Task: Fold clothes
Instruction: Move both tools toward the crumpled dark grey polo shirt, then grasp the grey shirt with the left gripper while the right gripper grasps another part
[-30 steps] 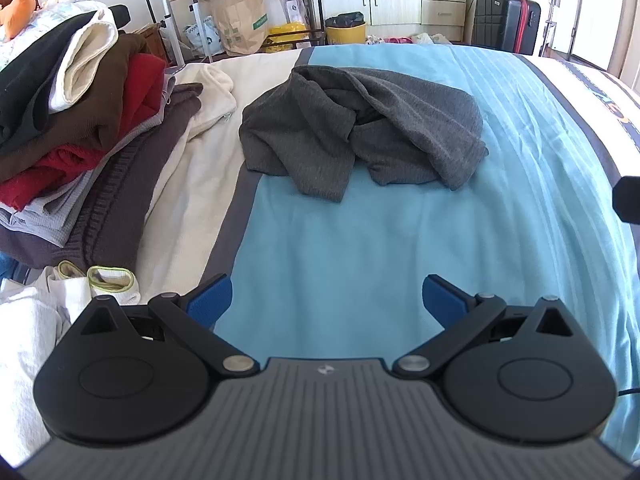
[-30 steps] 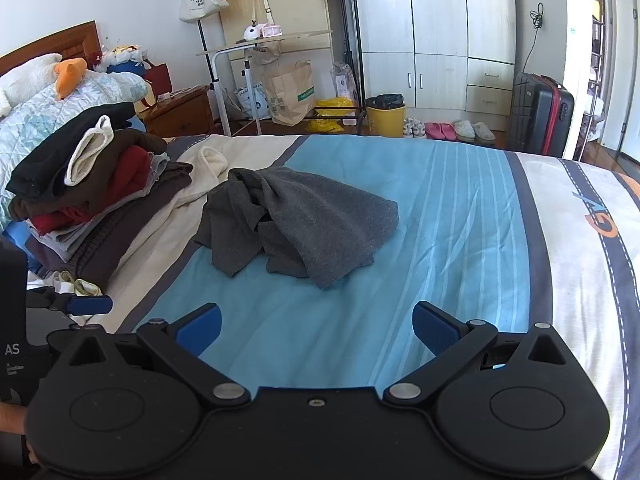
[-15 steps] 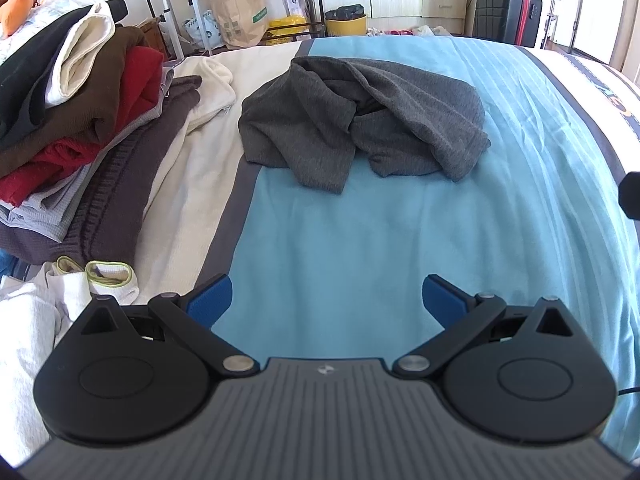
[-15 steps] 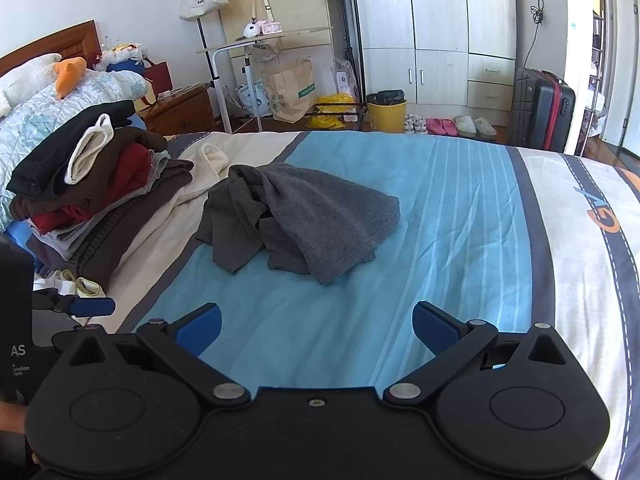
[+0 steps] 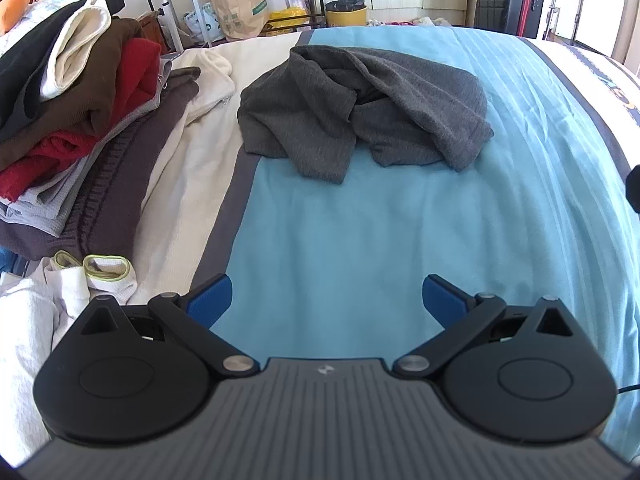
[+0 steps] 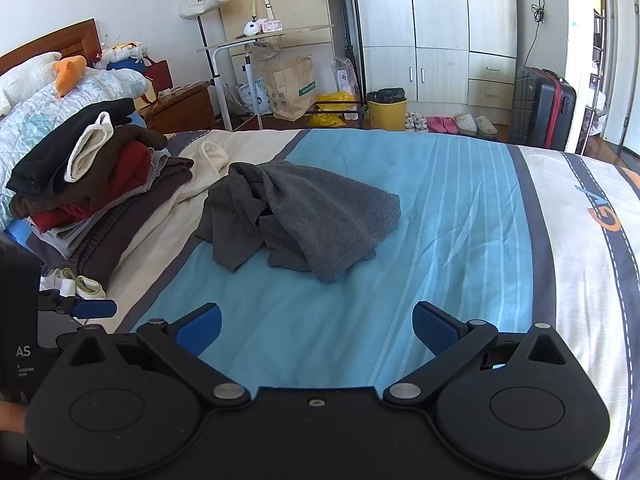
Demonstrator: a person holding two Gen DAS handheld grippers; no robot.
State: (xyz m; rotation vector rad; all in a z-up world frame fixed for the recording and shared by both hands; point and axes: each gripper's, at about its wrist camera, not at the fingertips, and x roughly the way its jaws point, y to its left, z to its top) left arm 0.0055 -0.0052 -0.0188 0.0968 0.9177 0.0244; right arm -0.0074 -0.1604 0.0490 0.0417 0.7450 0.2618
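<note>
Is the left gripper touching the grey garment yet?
Apart. The left wrist view shows the left gripper open, with bare blue bedspread between its fingertips and the crumpled grey garment.

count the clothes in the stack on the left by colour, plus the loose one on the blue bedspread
black folded garment: 1
cream folded garment: 1
dark brown folded garment: 1
red folded garment: 1
light grey folded garment: 1
purplish-brown ribbed knit: 1
crumpled dark grey garment, loose on the bedspread: 1
total: 7 visible; hidden layers could add more
</note>
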